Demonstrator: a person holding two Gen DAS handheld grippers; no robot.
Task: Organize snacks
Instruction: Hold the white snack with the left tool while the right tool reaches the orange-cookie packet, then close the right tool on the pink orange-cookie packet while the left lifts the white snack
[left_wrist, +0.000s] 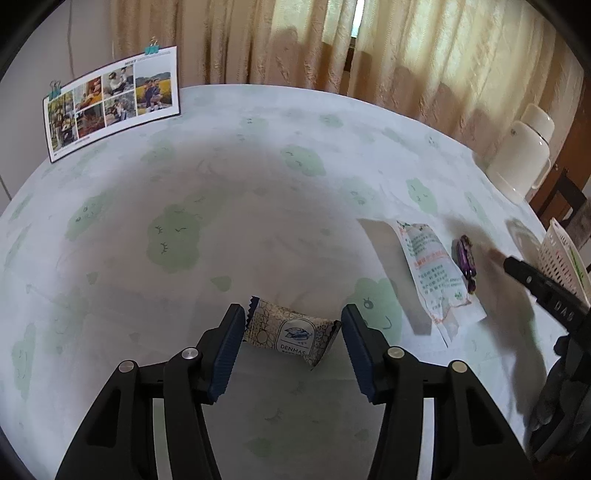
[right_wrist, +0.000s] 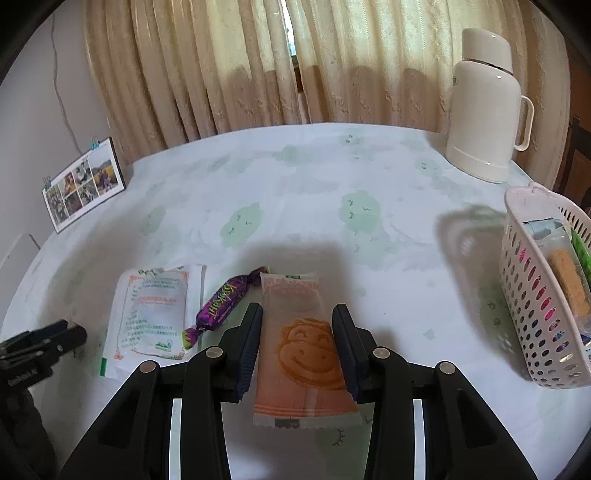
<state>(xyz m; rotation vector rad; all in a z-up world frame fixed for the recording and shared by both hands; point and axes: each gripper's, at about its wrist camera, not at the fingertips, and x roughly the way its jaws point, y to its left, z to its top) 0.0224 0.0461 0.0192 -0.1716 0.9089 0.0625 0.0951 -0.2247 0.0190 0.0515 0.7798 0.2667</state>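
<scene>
Two snacks sat framed for pickup, one per hand. Left view: the left tongs (left_wrist: 293, 325) stood wide apart around the DENMAS packet (left_wrist: 291, 336), neither pad clearly touching it. The white sachet (left_wrist: 432, 273) and purple candy (left_wrist: 466, 263) lay off to their right. The grasp seemed to be the step in hand; closing came next.

Right view: the right tongs (right_wrist: 297, 325) straddled the orange wafer (right_wrist: 304, 350), pads just beside its edges; I cannot tell whether they pinched it. The basket (right_wrist: 535, 295), already holding snacks, stood well to their right, the likely destination.
</scene>
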